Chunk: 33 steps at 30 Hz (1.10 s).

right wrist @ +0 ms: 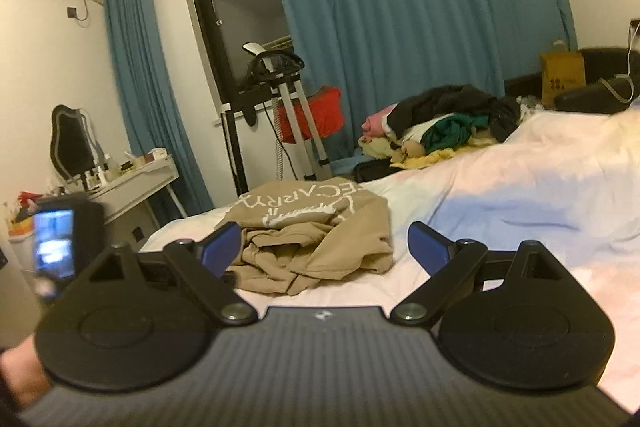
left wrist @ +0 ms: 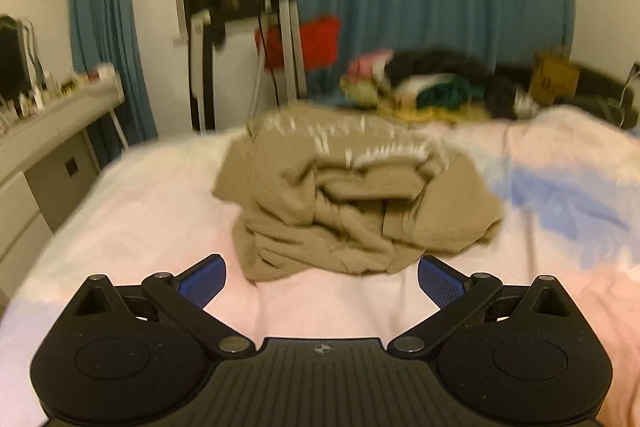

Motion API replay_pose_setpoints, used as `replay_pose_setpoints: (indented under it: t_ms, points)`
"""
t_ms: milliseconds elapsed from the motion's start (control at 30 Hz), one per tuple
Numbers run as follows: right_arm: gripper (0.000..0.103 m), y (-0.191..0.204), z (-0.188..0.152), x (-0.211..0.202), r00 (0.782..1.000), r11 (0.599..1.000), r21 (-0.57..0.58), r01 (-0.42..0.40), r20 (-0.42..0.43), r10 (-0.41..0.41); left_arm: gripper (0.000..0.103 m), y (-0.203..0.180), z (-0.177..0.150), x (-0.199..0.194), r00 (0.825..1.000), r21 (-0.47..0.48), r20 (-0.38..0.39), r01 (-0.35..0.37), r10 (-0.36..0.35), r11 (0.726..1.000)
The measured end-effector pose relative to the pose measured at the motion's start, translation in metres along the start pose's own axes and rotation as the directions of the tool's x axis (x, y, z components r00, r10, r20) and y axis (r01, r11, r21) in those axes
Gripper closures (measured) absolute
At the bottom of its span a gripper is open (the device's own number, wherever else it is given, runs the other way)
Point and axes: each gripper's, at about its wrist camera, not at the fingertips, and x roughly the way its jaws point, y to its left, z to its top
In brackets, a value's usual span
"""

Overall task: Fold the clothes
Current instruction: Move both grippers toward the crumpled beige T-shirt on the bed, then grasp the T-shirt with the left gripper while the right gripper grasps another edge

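A crumpled tan T-shirt (left wrist: 352, 203) with white lettering lies bunched on the pink and blue bed sheet (left wrist: 140, 219). My left gripper (left wrist: 322, 285) hovers open just in front of its near edge, blue pads apart with nothing between them. In the right wrist view the same tan T-shirt (right wrist: 316, 239) lies ahead and slightly left. My right gripper (right wrist: 324, 247) is open and empty, held a little above the bed sheet (right wrist: 540, 195). At the left edge of that view, the other hand-held device (right wrist: 60, 243) with a lit screen is partly visible.
A pile of mixed clothes (right wrist: 444, 123) sits at the far end of the bed. A white dresser (left wrist: 52, 131) with small bottles stands to the left. Blue curtains (right wrist: 400, 7), a metal stand (right wrist: 288, 115), a red bag (right wrist: 316, 115) and a brown paper bag (right wrist: 562, 75) stand behind.
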Motion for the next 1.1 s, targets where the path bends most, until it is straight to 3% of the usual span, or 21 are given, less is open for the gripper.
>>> replay_pose_setpoints:
  t_ms: [100, 300, 433, 533, 567, 600, 633, 700, 900, 1000, 1100]
  points:
    - [0.011, -0.006, -0.007, 0.005, 1.0, 1.0, 0.001, 0.015, -0.01, -0.015, 0.0, -0.006, 0.005, 0.049, 0.998, 0.019, -0.067, -0.006, 0.008, 1.0]
    - [0.012, -0.017, -0.022, 0.026, 0.998, 0.999, 0.009, 0.038, -0.053, -0.037, 0.003, -0.003, -0.006, 0.118, 0.996, -0.013, -0.088, -0.026, 0.025, 1.0]
    - [0.012, -0.025, -0.029, 0.044, 0.996, 0.998, 0.051, 0.033, -0.086, -0.029, 0.004, 0.005, -0.005, 0.138, 0.999, -0.053, -0.038, -0.018, 0.016, 0.998]
    - [0.012, -0.028, -0.035, 0.057, 0.995, 0.997, 0.069, 0.037, -0.099, -0.03, 0.025, 0.015, -0.001, 0.142, 0.999, -0.09, 0.031, -0.029, 0.032, 0.996]
    - [0.012, -0.028, -0.038, 0.061, 0.994, 0.997, 0.064, 0.044, -0.103, -0.037, 0.04, 0.02, 0.0, 0.142, 0.998, -0.107, 0.049, -0.036, 0.042, 0.994]
    - [0.012, -0.029, -0.041, 0.064, 0.993, 0.997, 0.058, 0.051, -0.106, -0.044, 0.054, 0.027, 0.002, 0.141, 0.997, -0.128, 0.062, -0.036, 0.045, 0.991]
    - [0.012, -0.03, -0.044, 0.068, 0.992, 0.997, 0.053, 0.06, -0.112, -0.054, 0.059, 0.034, 0.004, 0.14, 0.997, -0.144, 0.071, -0.026, 0.037, 0.989]
    - [0.012, -0.029, -0.046, 0.074, 0.991, 0.996, 0.046, 0.073, -0.116, -0.067, 0.084, 0.049, 0.007, 0.129, 0.995, -0.153, 0.104, 0.009, 0.007, 0.988]
    - [0.012, -0.023, -0.046, 0.076, 0.992, 0.995, -0.018, 0.102, -0.076, -0.103, 0.09, 0.09, 0.014, 0.07, 0.974, -0.172, 0.22, 0.091, -0.052, 0.981]
    - [0.012, -0.018, -0.044, 0.069, 0.993, 0.994, -0.029, 0.102, -0.049, -0.103, 0.091, 0.11, 0.012, 0.028, 0.965, -0.22, 0.249, 0.142, -0.085, 0.965]
    - [0.012, -0.01, -0.041, 0.058, 0.995, 0.994, -0.045, 0.096, -0.027, -0.098, 0.091, 0.123, 0.004, -0.024, 0.946, -0.211, 0.306, 0.182, -0.112, 0.96]
